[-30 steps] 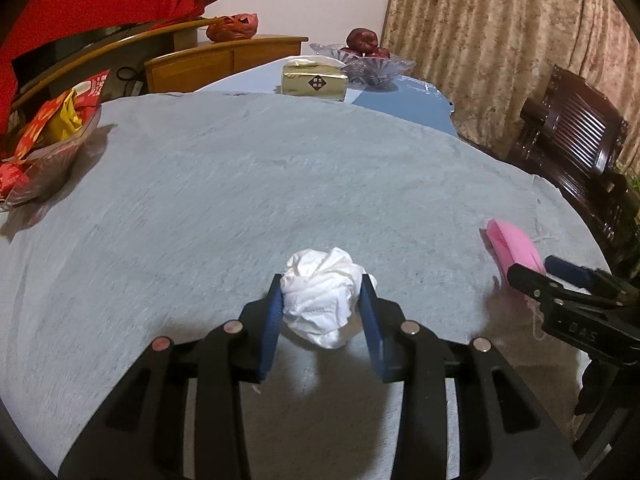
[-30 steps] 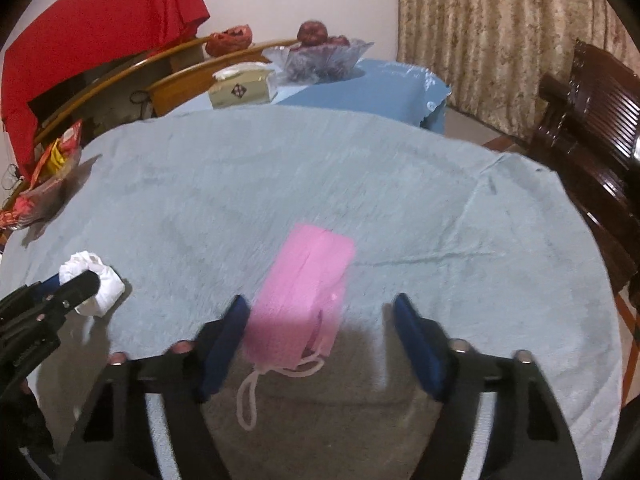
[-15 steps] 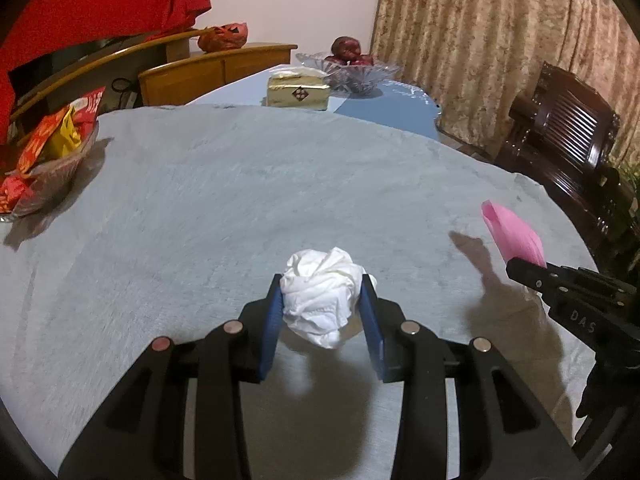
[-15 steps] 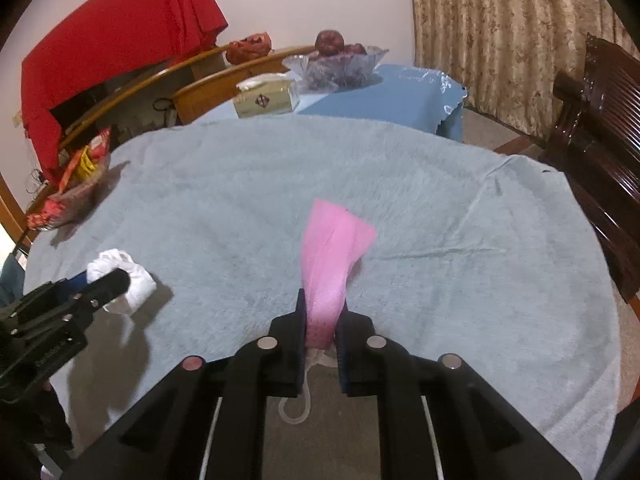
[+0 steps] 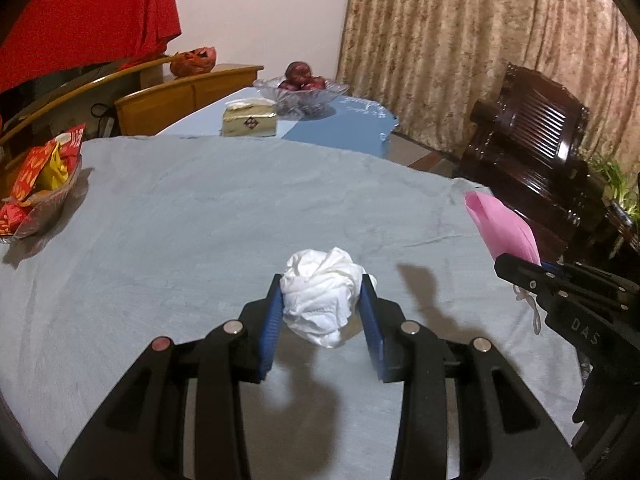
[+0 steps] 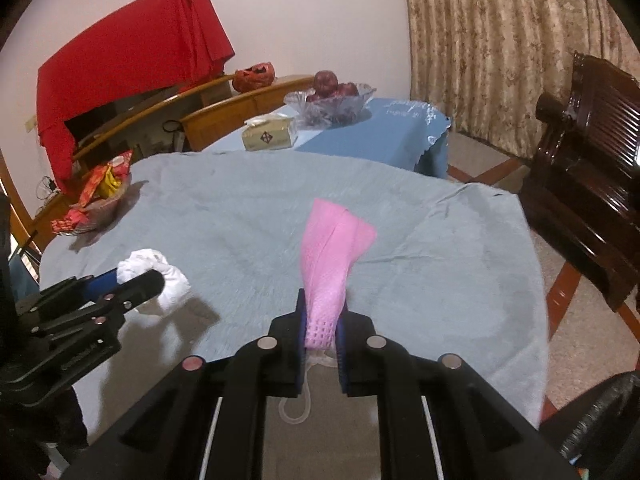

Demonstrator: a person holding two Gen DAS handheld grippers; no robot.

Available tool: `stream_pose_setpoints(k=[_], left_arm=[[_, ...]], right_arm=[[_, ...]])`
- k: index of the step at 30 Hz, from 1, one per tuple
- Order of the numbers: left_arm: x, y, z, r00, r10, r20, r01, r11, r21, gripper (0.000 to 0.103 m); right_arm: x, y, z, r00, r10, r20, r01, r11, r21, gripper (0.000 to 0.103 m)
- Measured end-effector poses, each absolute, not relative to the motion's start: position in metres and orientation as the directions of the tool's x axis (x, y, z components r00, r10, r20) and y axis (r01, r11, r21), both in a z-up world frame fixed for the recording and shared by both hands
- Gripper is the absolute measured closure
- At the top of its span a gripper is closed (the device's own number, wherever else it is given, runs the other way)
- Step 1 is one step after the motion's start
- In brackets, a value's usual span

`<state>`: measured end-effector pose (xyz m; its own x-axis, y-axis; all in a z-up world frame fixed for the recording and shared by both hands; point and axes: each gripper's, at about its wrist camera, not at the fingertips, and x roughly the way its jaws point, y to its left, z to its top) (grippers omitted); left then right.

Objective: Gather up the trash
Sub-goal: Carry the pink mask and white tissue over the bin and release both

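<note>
Trash in both my claws: crumpled white tissue (image 5: 320, 296) left, pink face mask (image 6: 332, 268) right, both lifted clear of the surface.

My left claw (image 5: 322, 312) is clamped on the tissue, blue pads pressing its sides; my right claw (image 6: 320, 328) is pinched tight on the mask, its ear loop dangling below. Under them lies the grey-blue cloth on the surface (image 5: 180, 220). At ten o'clock in the left view a bowl of red snack packets (image 5: 36, 196) sits near the edge; at twelve o'clock, beyond, a tissue box (image 5: 249, 117) and a glass fruit bowl (image 5: 300, 90) stand on a blue-covered table.
</note>
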<state>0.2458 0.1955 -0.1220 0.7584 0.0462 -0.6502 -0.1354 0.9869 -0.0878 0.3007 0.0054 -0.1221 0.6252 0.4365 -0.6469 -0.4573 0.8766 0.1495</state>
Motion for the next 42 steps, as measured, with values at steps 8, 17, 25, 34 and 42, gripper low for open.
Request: stream_pose_setpoints(k=[8,17,25,34,42], left_arm=[[0.218,0.151,-0.094,0.791,-0.003,-0.612,-0.069,0.993,-0.095,0.067],[0.195,0.097,-0.075,0.803,-0.068,-0.593,0.006,0.994,-0.106,0.067],[0.180,0.048,-0.065,0.799,-0.146,-0.584,0.098,0.989,-0.112,0.067],[0.165,-0.007,-0.059,0.789,-0.214,-0.575,0.185,0.977,-0.110,0.067],[0.156,-0.061,-0.062,0.758,-0.307,-0.576,0.293,0.948,-0.120,0.067]], right_arm=[[0.268,-0.033,-0.097,0.645,0.440,-0.625,-0.445,0.881,0.160,0.091],[0.233,-0.084,-0.076,0.675,0.416,-0.609,-0.399,0.900,0.173,0.091],[0.204,-0.132,-0.062,0.720,0.356,-0.595,-0.335,0.930,0.151,0.091],[0.167,-0.191,-0.055,0.763,0.258,-0.593,-0.243,0.964,0.107,0.091],[0.135,-0.257,-0.060,0.782,0.157,-0.603,-0.117,0.987,0.105,0.091]])
